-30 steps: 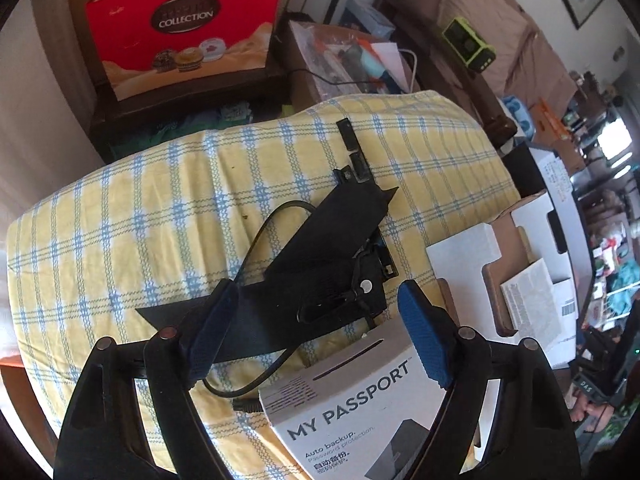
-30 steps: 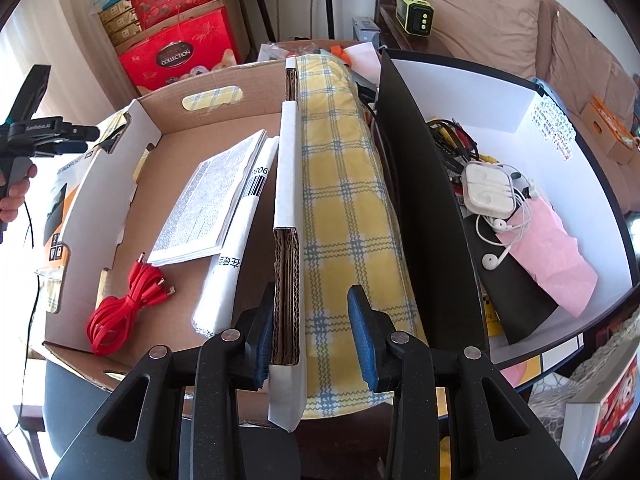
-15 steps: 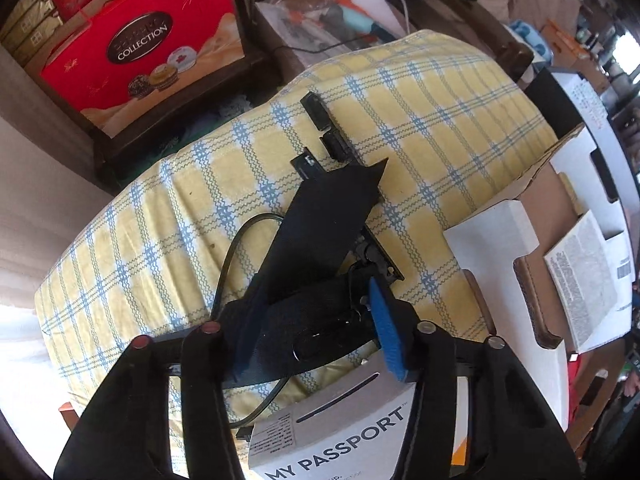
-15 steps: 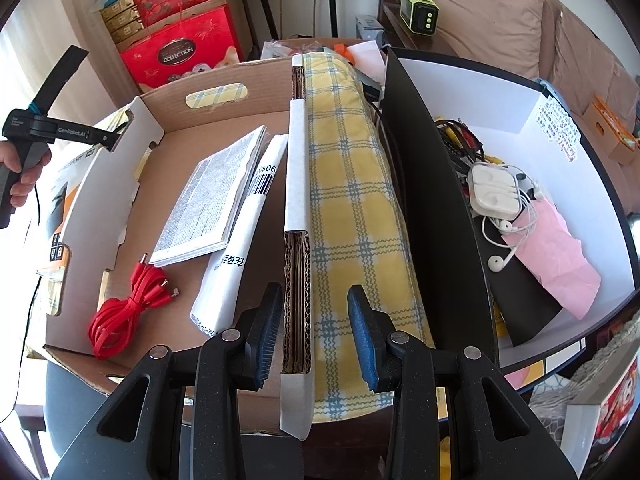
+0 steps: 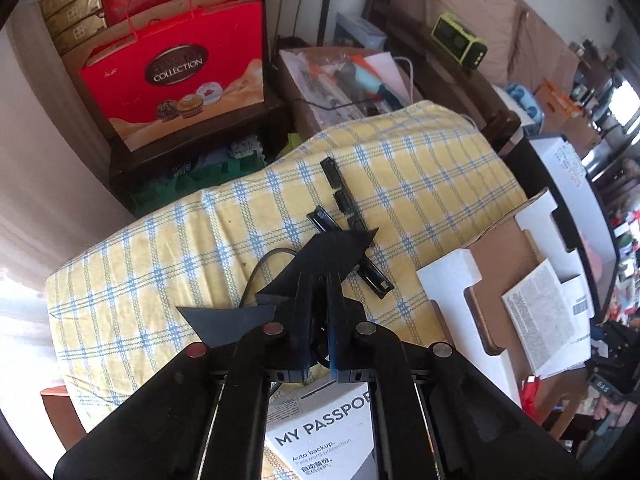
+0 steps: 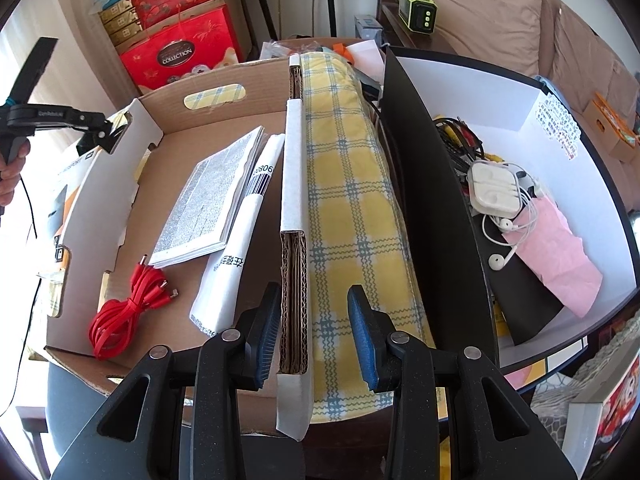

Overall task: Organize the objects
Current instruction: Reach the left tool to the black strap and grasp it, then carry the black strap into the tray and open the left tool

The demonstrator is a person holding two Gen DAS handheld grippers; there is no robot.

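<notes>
My left gripper point(image 5: 318, 280) is shut on a flat black plastic piece point(image 5: 328, 258) that lies on the yellow checked cloth point(image 5: 420, 168), with a thin black cable point(image 5: 260, 268) looping beside it. Small black connector parts point(image 5: 340, 196) lie just beyond. A white MY PASSPORT box point(image 5: 320, 436) sits under the gripper. My right gripper point(image 6: 312, 320) is open, straddling the wall of a cardboard box point(image 6: 294, 216) without gripping it. The left gripper also shows in the right wrist view point(image 6: 96, 132).
The cardboard box holds a booklet point(image 6: 212, 200), a white rolled paper point(image 6: 236, 248) and a red cable point(image 6: 124, 308). A white bin point(image 6: 560, 120) at right holds white earphones point(image 6: 496, 192), a pink pouch point(image 6: 552, 256) and cables. A red gift bag point(image 5: 176, 76) stands behind.
My left gripper has closed from wide open onto the black plastic piece and tilted up. The right gripper has held still.
</notes>
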